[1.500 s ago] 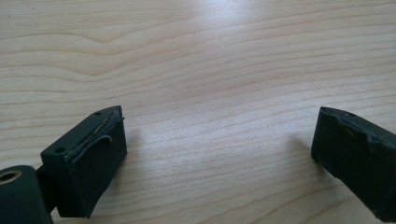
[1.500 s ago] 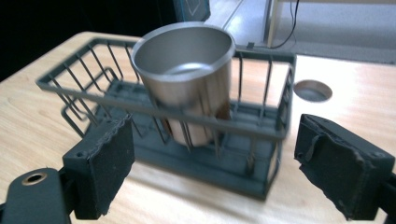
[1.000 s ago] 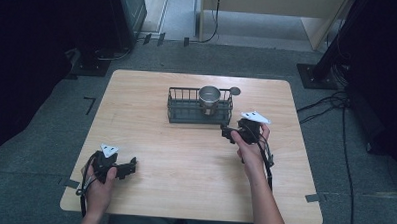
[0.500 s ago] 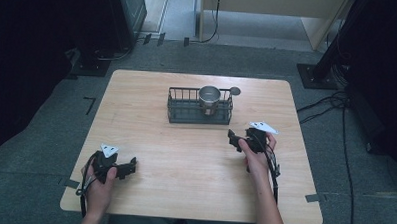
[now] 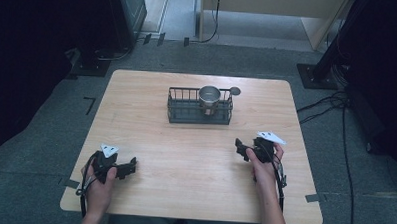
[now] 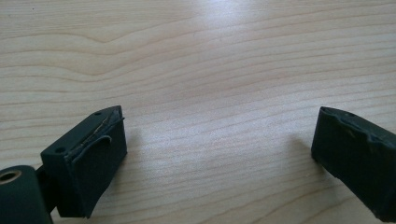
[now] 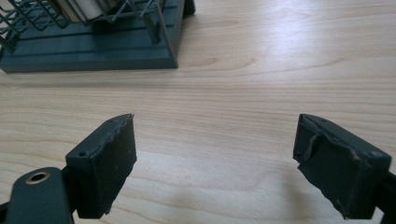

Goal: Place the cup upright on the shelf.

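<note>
We look down on a pale wooden desk (image 5: 150, 140) from above the person's side. Toward the far edge, near its middle, stands a dark wire basket (image 5: 186, 110), and a shiny metal cup (image 5: 209, 96) sits upright in the basket's right-hand part. A small round grey object (image 5: 234, 91) lies just beyond the basket's far right corner; we cannot tell what it is. The right hand-held gripper (image 5: 245, 149) hovers over the desk toward the right edge, in front of the basket and apart from it, with its jaws spread wide and nothing between them. In the right gripper view the basket's near corner (image 7: 159, 44) shows at the top left, with bare wood between the jaws. The left hand-held gripper (image 5: 127, 167) rests low near the desk's near left corner, well apart from the basket, also released and empty; the left gripper view shows plain wood grain between its open jaws. We judge the cup to be light, rigid and smooth, so likely slippery under the pads. A grasp across its rim or upper wall, where it rises above the wires, looks best. The basket seems stiff and light, and may shift if bumped.
</note>
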A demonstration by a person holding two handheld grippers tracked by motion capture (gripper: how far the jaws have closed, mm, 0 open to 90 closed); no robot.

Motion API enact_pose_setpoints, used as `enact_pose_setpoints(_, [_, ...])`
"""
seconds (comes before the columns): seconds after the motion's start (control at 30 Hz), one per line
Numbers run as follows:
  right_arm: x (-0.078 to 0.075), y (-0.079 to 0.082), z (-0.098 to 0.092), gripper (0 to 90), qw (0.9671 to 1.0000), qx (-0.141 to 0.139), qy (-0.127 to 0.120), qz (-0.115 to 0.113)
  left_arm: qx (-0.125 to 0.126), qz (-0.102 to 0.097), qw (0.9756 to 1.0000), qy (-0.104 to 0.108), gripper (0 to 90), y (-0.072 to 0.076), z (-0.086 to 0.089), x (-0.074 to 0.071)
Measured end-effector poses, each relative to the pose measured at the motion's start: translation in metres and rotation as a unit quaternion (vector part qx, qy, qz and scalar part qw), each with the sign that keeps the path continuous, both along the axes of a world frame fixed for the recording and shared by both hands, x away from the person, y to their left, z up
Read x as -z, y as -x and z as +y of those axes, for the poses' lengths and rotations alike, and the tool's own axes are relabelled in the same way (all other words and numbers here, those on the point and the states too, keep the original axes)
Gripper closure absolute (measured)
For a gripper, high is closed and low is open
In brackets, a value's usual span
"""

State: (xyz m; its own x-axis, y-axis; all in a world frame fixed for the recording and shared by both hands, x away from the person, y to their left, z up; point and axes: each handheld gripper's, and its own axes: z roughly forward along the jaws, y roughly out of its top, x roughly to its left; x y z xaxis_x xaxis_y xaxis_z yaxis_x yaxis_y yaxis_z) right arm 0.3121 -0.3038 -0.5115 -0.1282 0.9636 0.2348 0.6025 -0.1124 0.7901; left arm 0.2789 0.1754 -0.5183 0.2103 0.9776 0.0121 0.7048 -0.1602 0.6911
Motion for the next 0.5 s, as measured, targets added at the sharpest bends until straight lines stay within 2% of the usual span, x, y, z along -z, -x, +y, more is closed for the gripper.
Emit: enact_pose_setpoints(0.5, [0.005, 0.023, -0.022, 13.3, 0.9995, 0.019, 0.026, 0.005, 0.000, 0.000, 1.0000, 0.000, 3.7, 0.000, 0.000, 0.000])
